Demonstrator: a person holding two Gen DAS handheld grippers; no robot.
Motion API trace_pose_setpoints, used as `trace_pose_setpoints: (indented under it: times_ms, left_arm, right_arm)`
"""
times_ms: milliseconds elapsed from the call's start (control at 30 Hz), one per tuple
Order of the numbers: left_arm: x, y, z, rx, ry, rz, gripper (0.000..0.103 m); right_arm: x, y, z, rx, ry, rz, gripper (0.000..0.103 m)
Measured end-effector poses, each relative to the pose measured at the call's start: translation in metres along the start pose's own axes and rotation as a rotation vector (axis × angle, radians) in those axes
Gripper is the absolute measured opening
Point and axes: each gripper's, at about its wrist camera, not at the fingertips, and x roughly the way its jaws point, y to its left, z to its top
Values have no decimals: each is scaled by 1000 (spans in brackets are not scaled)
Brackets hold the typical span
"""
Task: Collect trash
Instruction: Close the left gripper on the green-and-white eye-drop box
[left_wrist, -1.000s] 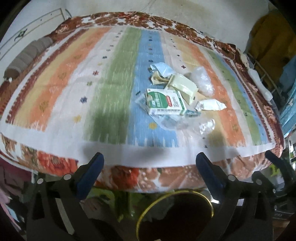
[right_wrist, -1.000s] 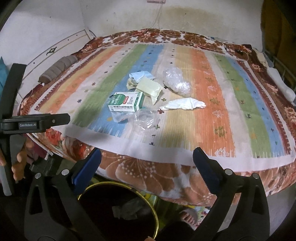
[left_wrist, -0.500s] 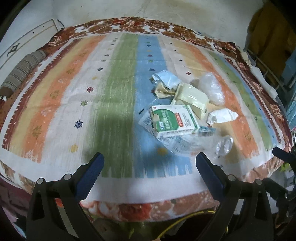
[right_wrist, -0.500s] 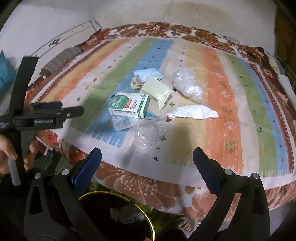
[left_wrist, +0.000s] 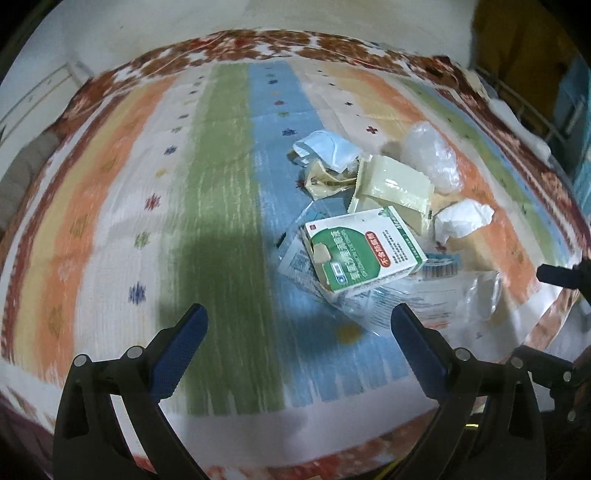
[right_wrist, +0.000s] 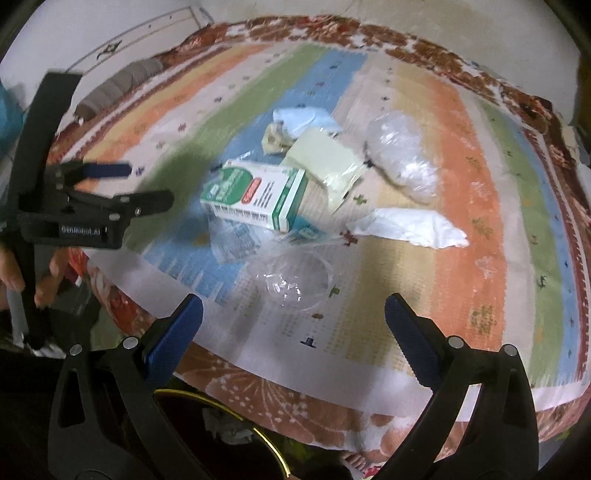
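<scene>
A: Working left to right, what's on the striped bedspread?

B: Near its front edge, a pile of trash. The left gripper hangs over the green and blue stripes with its jaws spread wide, nothing between them. Ahead of it, a crumpled blue-white mask lies on a creased tan wrapper.

A: And further right?

B: A green-and-white carton, one end torn open, lying on clear printed film. Behind it a pale yellow pouch, then a bunched clear plastic bag and a wad of white tissue.

A: The other gripper?

B: The right gripper also has its jaws released, over a clear plastic cup lying on the bedspread.

A: How will it all handle?

B: I'd judge everything light. The carton looks stiff enough to pinch across its narrow sides. Film and bag seem slippery and limp, best taken at a bunched fold. The cup is thin and would crush, so take it by the rim. A gold-rimmed bin waits below the bed
</scene>
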Motion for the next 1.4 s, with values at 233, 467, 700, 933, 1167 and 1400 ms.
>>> trace_pose_setpoints:
  times_ms: [233,467,700,933,1167,1400]
  left_arm:
    - [10,-5,23,110,-80,-34,97]
    - [38,-19,32,255,-38,-143,97]
    - [55,-33,51,395,-13,-215,97]
    - [78,-44,42,527,68,-271,97]
    - [92,-43,50,560,56,-251,97]
    - [91,-56,50,594,45,-283,96]
  right_arm:
    - [22,-3,9,2,30,-19,93]
    - [35,-5,18,-6,48,2,91]
    - [41,-3,27,5,60,36,81]
    - [47,-2,26,6,87,47,68]
    - [47,-6,23,26,88,59,66]
    - [44,-16,23,42,97,66,64]
